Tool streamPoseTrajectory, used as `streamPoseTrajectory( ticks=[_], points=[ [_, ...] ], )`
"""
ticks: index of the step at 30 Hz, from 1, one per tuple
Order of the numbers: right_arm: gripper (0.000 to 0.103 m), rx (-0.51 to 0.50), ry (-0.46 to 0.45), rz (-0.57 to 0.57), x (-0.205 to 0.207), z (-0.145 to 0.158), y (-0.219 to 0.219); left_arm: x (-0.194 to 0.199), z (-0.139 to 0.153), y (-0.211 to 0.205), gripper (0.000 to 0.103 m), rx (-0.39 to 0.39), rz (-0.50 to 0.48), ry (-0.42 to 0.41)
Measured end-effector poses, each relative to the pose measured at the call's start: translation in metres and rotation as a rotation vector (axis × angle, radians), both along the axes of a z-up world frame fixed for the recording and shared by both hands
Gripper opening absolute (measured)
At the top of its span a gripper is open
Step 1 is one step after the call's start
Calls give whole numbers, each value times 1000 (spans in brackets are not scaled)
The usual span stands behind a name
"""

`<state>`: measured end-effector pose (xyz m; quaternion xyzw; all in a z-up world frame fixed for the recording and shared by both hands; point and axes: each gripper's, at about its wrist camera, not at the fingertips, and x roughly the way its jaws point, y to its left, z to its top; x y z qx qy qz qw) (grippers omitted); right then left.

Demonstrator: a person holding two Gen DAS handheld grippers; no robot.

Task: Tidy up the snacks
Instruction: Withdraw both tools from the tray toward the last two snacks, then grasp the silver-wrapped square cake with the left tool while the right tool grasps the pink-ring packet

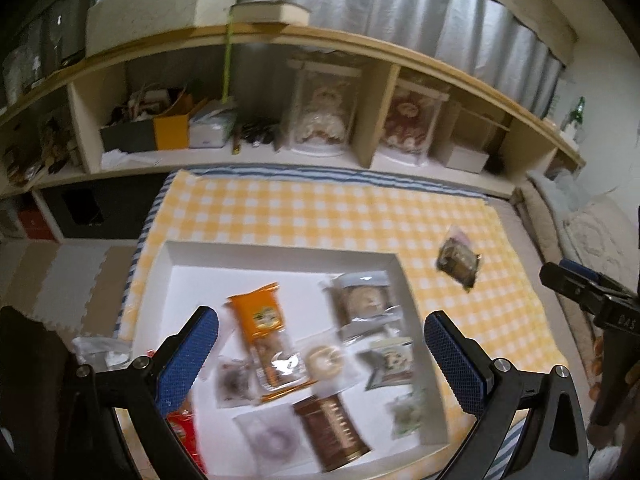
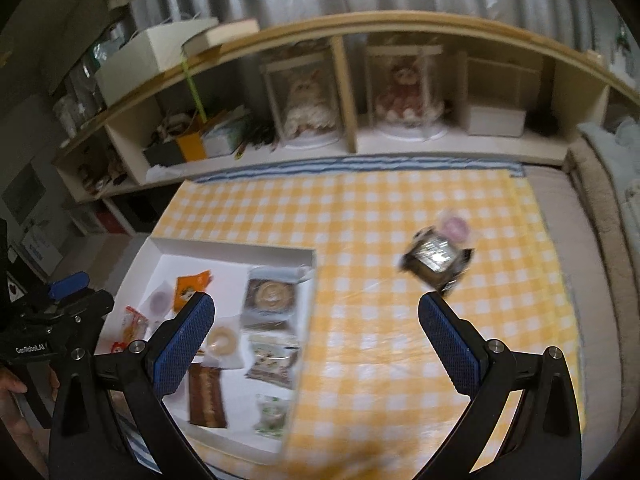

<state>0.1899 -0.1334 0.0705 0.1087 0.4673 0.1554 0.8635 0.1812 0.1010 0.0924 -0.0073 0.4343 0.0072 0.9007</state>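
A white shallow box (image 1: pixel 280 250) (image 2: pixel 236 249) lies on a yellow checked cloth (image 1: pixel 320 208) (image 2: pixel 380 340) and holds several wrapped snacks: an orange packet (image 1: pixel 260 316), a round biscuit pack (image 1: pixel 362 300) (image 2: pixel 272 294), a donut (image 1: pixel 324 360) (image 2: pixel 222 340) and a brown bar (image 1: pixel 332 428) (image 2: pixel 206 394). A dark wrapped snack (image 1: pixel 458 264) (image 2: pixel 436 258) lies alone on the cloth, right of the box. My left gripper (image 1: pixel 320 364) is open above the box. My right gripper (image 2: pixel 316 344) is open over the cloth, the dark snack just beyond its right finger.
A low wooden shelf (image 1: pixel 380 148) (image 2: pixel 352 148) with dolls in clear cases, boxes and clutter runs along the far side of the cloth. Foam floor mats (image 1: pixel 60 272) lie at left. Cushions (image 2: pixel 600 200) border the right side.
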Motion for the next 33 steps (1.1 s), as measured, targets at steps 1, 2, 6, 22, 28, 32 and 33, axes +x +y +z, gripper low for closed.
streamPoseTrajectory(
  ticks=[1,2,6,22,28,32,33],
  points=[
    [103,-3,-3,-10,1,1,-7,2,-1,-5,103,-5,-7,-6],
    [103,-5,-6,-21,2,1,-15,4,-2,-12,103,-11,-14,-13],
    [103,-23,-11,-59,5,-3,-46,15,-9,-32,103,-34,-29,-30],
    [103,-62,-17,-174,40,-50,-155,101,-114,-148,103,-125,-153,26],
    [103,-99,-28,-162,69,-74,-181,150,-175,-172,103,-303,-64,124],
    [103,-67,6,-119,93,-101,-186,178,-208,-172,103,-484,-29,163],
    [103,-56,26,-114,101,-111,-185,186,-216,-168,103,-537,-14,156]
  ],
)
